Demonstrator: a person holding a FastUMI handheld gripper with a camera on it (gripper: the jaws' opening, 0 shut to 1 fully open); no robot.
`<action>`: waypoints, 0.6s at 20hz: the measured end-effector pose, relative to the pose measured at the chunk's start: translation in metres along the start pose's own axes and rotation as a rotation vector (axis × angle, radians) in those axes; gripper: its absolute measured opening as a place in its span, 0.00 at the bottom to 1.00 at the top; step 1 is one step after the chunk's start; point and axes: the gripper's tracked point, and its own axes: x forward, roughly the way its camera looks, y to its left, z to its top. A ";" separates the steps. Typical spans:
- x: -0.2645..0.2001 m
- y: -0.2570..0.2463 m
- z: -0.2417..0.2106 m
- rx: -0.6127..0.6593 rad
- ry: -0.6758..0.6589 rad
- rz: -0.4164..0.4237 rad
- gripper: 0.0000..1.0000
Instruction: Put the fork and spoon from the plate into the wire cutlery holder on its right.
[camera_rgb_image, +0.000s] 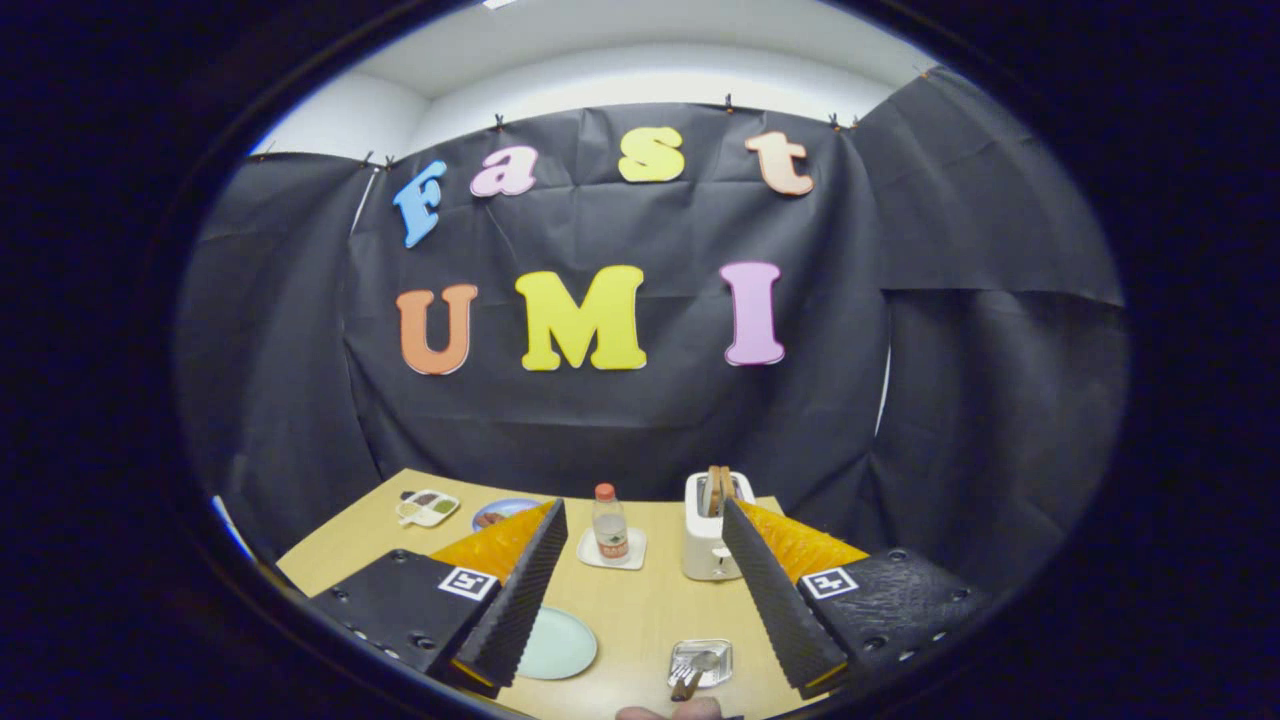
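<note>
My gripper is held well above the wooden table, open, with nothing between its fingers. Far below, between the fingers, lies a pale green plate, partly hidden by the left finger; its visible part looks bare. To the plate's right sits the small silvery wire cutlery holder. A fork and a spoon rest in or on it, their handles sticking out toward me. I cannot tell the two apart clearly at this size.
Beyond the plate a clear bottle with a red cap stands on a white coaster. A white toaster with bread in its slots is to its right. A white snack tray and a blue dish sit at the back left. A fingertip shows at the near edge.
</note>
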 end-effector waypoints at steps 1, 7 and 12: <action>-0.011 0.003 -0.005 0.029 -0.007 -0.008 0.94; -0.041 -0.007 -0.032 0.037 -0.039 -0.059 0.94; -0.047 -0.013 -0.035 0.054 -0.036 -0.084 0.94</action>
